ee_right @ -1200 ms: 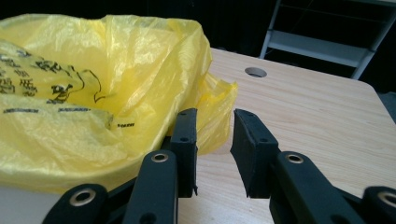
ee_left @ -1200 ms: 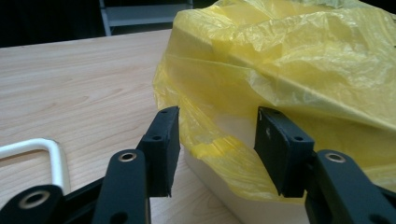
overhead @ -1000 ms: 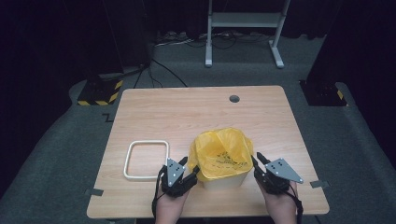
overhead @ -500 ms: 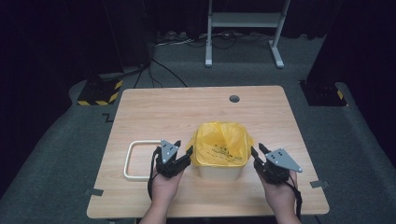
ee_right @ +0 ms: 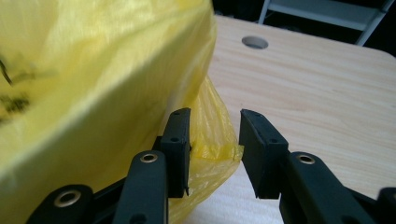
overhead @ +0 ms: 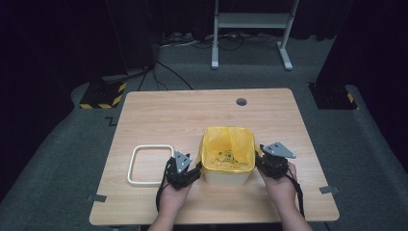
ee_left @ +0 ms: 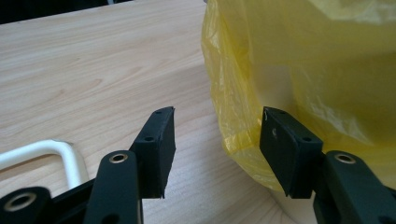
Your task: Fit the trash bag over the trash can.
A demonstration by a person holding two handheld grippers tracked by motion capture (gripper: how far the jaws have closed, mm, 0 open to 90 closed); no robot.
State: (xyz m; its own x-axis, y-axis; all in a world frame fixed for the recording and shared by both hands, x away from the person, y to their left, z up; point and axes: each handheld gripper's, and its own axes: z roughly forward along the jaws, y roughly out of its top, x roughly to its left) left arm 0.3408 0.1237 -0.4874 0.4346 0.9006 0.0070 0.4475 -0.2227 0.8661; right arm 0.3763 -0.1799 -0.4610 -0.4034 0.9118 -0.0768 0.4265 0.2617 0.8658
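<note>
Both grippers, left gripper (overhead: pixel 196 168) and right gripper (overhead: pixel 258 160), flank the bin (overhead: pixel 226 176) at 9 and 3 o'clock, jaws just opening, empty, to fit the yellow liner (overhead: pixel 227 149) over its rim.

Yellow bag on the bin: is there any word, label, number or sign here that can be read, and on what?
Black print on the front of the yellow bag: too small and blurred to read; it could be a sign with text lines.
Yellow and black hazard stripes on a floor block: a pattern, no words.
No legible text anywhere else.
</note>
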